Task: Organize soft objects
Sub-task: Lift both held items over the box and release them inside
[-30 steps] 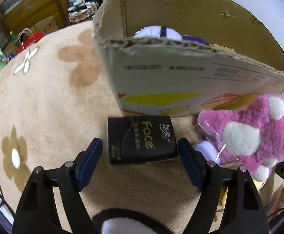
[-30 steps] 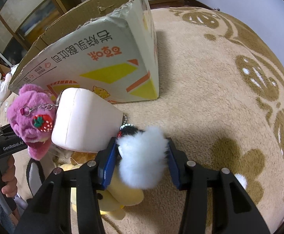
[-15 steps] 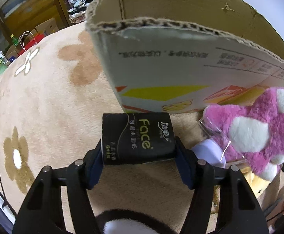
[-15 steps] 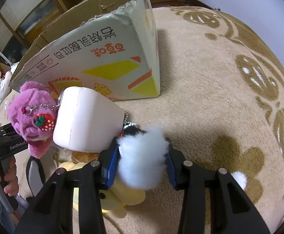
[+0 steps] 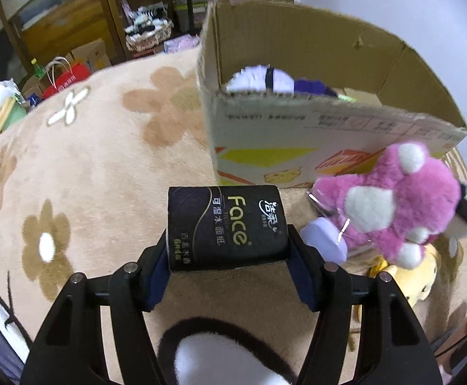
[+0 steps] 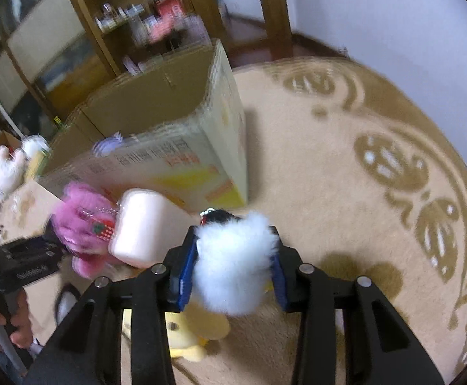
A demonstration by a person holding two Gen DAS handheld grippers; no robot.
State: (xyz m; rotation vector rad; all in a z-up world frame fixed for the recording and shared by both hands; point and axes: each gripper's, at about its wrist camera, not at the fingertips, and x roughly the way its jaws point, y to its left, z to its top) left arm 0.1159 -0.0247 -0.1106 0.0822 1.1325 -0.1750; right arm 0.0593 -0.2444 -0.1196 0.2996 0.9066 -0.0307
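My left gripper (image 5: pixel 228 253) is shut on a black tissue pack (image 5: pixel 227 227) marked "Face" and holds it above the rug, in front of the open cardboard box (image 5: pixel 297 147). A white and purple soft toy (image 5: pixel 265 80) lies inside the box. My right gripper (image 6: pixel 231 264) is shut on a white fluffy pompom (image 6: pixel 233 260) and holds it lifted, right of the box (image 6: pixel 182 147). A pink plush bear (image 5: pixel 390 202) lies by the box front; it also shows in the right wrist view (image 6: pixel 82 224) beside a pale pink cushion-like toy (image 6: pixel 140 224).
A yellow plush (image 6: pixel 195 330) lies on the beige flower-patterned rug (image 5: pixel 89 166) below my right gripper. Wooden shelves (image 6: pixel 111 32) and bags (image 5: pixel 63 77) stand beyond the rug. The hand holding the left gripper (image 6: pixel 15 304) is at the lower left.
My left gripper closed on the tissue pack and lifted it. My right gripper rose with the pompom, so the box interior now shows in both views.
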